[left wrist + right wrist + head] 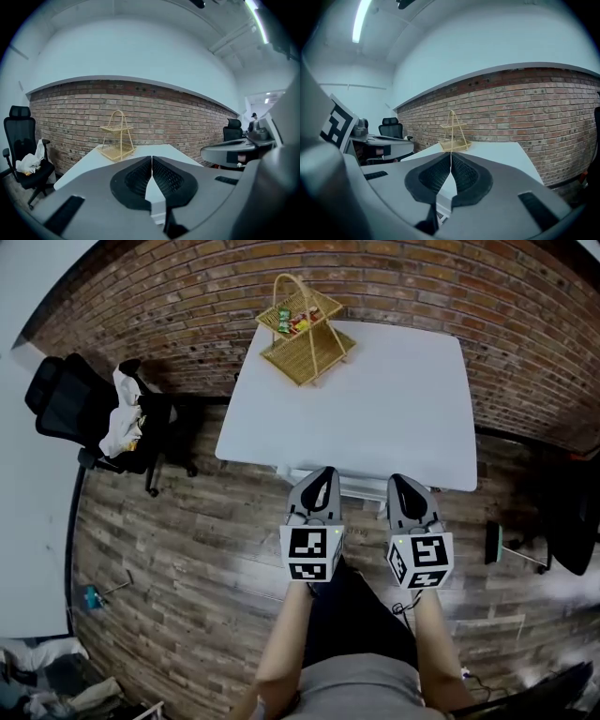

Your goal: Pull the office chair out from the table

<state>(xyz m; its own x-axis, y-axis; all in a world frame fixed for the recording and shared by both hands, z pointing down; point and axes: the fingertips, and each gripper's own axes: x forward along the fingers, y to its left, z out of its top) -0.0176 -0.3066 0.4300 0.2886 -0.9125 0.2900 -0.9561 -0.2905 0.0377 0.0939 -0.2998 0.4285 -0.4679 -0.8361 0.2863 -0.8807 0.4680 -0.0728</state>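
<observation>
1. Black office chair [61, 395] stands off the bench's [394, 399] left end; it probably rolls easily, and the stiff backrest is the best hold.
2. Left hand-held gripper [322, 476] and right hand-held gripper [401, 482]: jaws pressed together, empty.

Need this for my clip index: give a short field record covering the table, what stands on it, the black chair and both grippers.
table: white table, top mostly bare
on table: two-tier wicker basket, far left corner
chair: black office chair, left of the table and apart from it, white cloth on its seat
left gripper: shut, empty, at the table's near edge
right gripper: shut, empty, alongside the left
</observation>
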